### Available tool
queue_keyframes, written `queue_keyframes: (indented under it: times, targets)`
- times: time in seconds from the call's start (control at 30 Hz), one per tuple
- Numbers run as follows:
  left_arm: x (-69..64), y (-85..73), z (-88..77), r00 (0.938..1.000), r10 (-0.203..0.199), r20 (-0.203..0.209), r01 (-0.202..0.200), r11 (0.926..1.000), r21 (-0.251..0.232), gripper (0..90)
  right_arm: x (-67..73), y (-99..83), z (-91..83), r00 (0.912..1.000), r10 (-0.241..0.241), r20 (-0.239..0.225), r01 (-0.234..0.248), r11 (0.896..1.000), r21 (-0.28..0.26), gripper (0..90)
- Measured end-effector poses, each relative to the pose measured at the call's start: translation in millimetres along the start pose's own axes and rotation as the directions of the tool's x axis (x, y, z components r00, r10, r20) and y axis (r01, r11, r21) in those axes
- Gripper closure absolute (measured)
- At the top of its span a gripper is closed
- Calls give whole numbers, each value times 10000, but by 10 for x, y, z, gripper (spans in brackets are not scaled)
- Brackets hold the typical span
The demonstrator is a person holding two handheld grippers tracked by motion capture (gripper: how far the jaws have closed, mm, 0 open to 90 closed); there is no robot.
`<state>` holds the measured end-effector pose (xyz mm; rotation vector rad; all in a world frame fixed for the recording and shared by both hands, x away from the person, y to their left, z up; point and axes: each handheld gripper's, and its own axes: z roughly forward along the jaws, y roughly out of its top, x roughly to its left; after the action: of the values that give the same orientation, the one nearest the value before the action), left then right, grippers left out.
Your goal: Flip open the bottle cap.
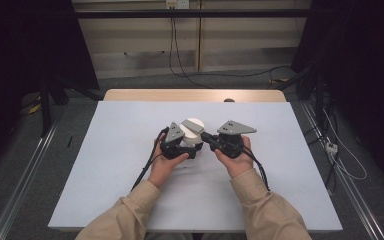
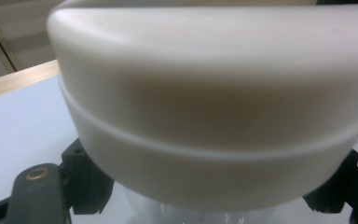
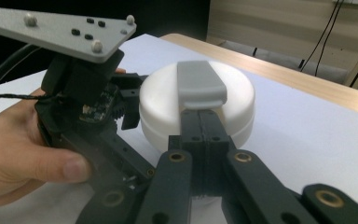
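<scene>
Left gripper has its jaws closed around the clear body of a jar, just below the white lid; right gripper has its jaws pressed fully together, holding nothing, with its grey fingertips lying across the top of that lid. Seen from above, the jar is tilted, lid facing up and away from the person, and sits between the two grippers over the middle of the white table. What the jar contains cannot be told: the left gripper view, taken from just beside the jar, shows the lid's side with a seam ring and a blurred strip of clear wall beneath, but nothing inside. From the right gripper view the lid shows as a flat round disc, and left of it stands the other gripper with its grey plate, held in a hand
</scene>
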<state>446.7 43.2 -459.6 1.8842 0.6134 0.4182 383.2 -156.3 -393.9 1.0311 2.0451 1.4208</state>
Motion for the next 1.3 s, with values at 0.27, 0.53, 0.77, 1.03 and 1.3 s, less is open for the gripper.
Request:
queue_keyframes:
  times: [0.27, 0.53, 0.77, 1.03, 1.3]
  targets:
    - [0, 0, 1, 10000, -1, -11, 1, 10000, -30, 187, 15, 84, 21, 9999, -114, -30, 114, 9999, -63, 900]
    - [-6, -2, 5, 9999, -110, 13, 110, 9999, -61, 187, 18, 160, 40, 9998, -207, 11, 207, 9997, -159, 900]
    - [-1, 0, 2, 10000, -28, -11, 28, 10000, -40, 187, 26, 217, 63, 9996, -269, 25, 270, 9995, -178, 900]
    - [-2, -1, 4, 10000, -56, -3, 56, 10000, -51, 187, 47, 288, 110, 9992, -398, -1, 398, 9990, -208, 900]
    - [-4, -2, 6, 9999, -127, 20, 127, 9999, -96, 187, 24, 349, 151, 9993, -369, -5, 369, 9991, -225, 900]
